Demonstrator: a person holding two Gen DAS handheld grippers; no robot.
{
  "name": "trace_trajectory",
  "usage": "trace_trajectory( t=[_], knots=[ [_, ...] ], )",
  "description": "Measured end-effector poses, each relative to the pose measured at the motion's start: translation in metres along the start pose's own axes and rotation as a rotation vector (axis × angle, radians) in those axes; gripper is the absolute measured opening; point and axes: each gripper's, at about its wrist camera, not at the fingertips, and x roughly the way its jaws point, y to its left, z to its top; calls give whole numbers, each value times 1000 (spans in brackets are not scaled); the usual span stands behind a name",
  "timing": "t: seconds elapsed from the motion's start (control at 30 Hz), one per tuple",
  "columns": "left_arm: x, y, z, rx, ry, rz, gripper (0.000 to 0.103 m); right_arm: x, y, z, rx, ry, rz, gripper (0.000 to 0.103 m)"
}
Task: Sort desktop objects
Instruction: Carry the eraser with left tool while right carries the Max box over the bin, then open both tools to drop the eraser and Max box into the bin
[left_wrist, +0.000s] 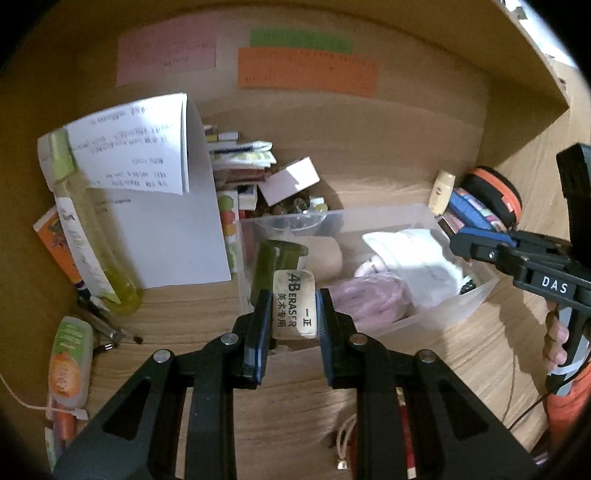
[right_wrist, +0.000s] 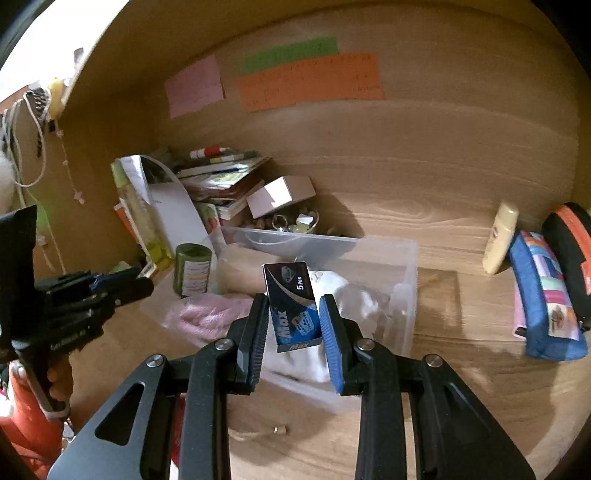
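Note:
My left gripper (left_wrist: 294, 310) is shut on a beige 4B eraser (left_wrist: 294, 302), held above the desk in front of a clear plastic bin (left_wrist: 436, 314). My right gripper (right_wrist: 294, 314) is shut on a small dark blue "Max" box (right_wrist: 291, 302), held over the same bin (right_wrist: 406, 258). The bin holds pink cloth (left_wrist: 365, 295), white cloth (left_wrist: 417, 254) and a dark green jar (left_wrist: 277, 262). The right gripper also shows in the left wrist view (left_wrist: 458, 242), near the bin's right end. The left gripper shows in the right wrist view (right_wrist: 147, 284), left of the bin.
A yellow-green bottle (left_wrist: 85, 229), white papers (left_wrist: 162, 206) and stacked books (left_wrist: 240, 158) stand at the back left. A glass bowl of trinkets (left_wrist: 291, 214) sits behind the bin. A blue pencil case (right_wrist: 546, 295), a cream tube (right_wrist: 500, 236) and an orange-black pouch (right_wrist: 569, 243) lie at the right.

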Motion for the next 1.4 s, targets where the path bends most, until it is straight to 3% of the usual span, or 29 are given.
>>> trace_trajectory(
  t=[0.5,0.63,0.83,1.17,1.27,1.4],
  knots=[
    [17,4,0,-12,44,-32,23,34,22,-6,-117,63,-76,28],
    [15,2,0,-2,45,-35,23,33,25,-6,-124,63,-87,40],
    [0,3,1,-6,23,-49,23,19,32,-5,-135,37,-93,48],
    [-34,3,-4,-3,-35,-39,42,-14,62,-22,-202,5,-74,62],
    [-43,3,-10,1,-55,-23,57,-17,73,-33,-216,27,-43,62],
    [-52,6,-20,-3,-63,-16,58,-8,80,-48,-197,91,19,64]
  ],
)
